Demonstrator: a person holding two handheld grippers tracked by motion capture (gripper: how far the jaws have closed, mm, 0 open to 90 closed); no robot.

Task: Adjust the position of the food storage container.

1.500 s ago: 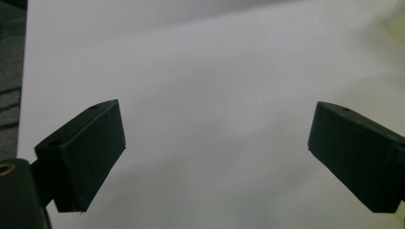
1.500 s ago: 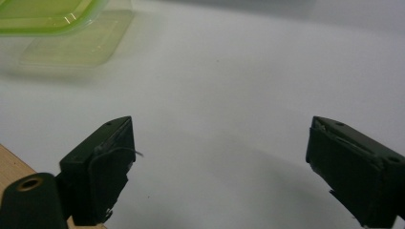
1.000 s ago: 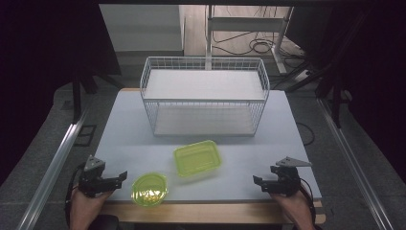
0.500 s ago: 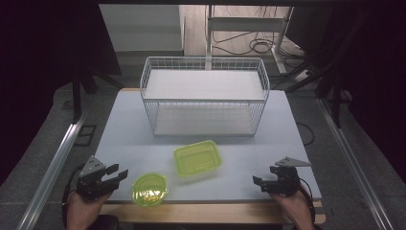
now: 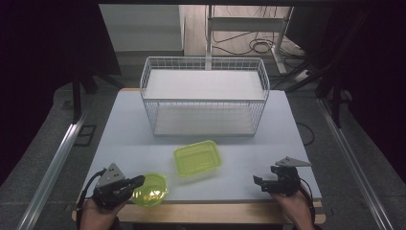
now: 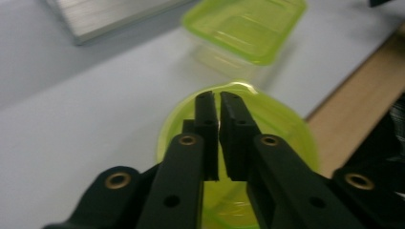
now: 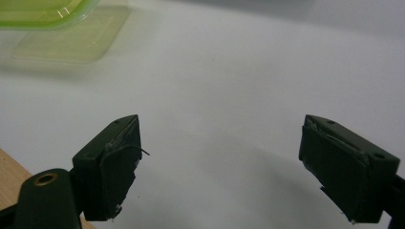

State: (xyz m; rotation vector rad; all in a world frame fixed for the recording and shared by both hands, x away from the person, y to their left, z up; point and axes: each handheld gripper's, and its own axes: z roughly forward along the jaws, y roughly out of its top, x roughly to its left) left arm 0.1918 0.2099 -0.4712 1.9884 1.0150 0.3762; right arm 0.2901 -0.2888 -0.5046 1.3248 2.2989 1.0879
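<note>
My left gripper (image 5: 125,184) sits at the table's seven o'clock, its jaws pinched nearly together on the near rim of the round translucent green plastic bowl (image 5: 152,190), seemingly to lift it; my right gripper (image 5: 265,183), at five o'clock, waits spread wide and holding nothing; the rectangular green plastic tray (image 5: 197,158) lies between them.

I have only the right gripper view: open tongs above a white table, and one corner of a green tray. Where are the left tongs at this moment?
Observer: The left tongs are at the round green bowl, near the table's front edge.
Operator: Are they open?
Observer: No, nearly shut, with the tips above the bowl.
Operator: What stands beyond the tray?
Observer: A white wire basket, at the table's far side.
</note>
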